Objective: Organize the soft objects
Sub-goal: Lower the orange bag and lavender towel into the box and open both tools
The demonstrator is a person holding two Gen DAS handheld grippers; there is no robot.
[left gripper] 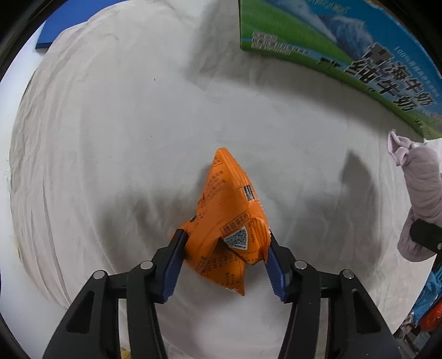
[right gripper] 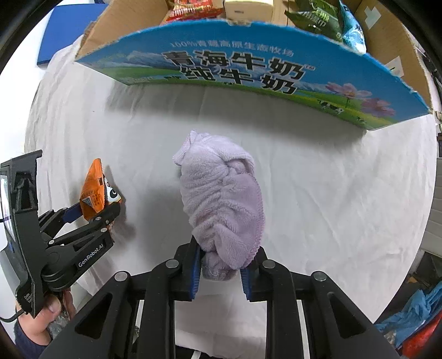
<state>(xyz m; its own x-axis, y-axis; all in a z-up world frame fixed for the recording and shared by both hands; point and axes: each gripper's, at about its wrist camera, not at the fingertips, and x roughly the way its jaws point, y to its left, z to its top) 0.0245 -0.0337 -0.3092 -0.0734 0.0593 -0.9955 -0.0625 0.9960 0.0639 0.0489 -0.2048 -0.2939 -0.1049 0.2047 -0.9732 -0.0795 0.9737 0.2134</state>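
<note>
My left gripper [left gripper: 225, 240] is shut on an orange snack packet [left gripper: 226, 215] and holds it just above the white cloth. The packet [right gripper: 92, 192] and left gripper [right gripper: 91, 212] also show at the left of the right wrist view. My right gripper [right gripper: 221, 262] is shut on a bunched lilac towel [right gripper: 221, 198], held above the cloth in front of the milk carton box [right gripper: 248, 69]. The towel [left gripper: 420, 198] shows at the right edge of the left wrist view.
The open cardboard box [left gripper: 359, 49] with blue-green print stands at the back and holds snack bags [right gripper: 193, 9]. A white cloth [left gripper: 124, 138] covers the table. A blue board [right gripper: 66, 30] lies at the far left. Blue and red items [right gripper: 414, 317] lie at the lower right.
</note>
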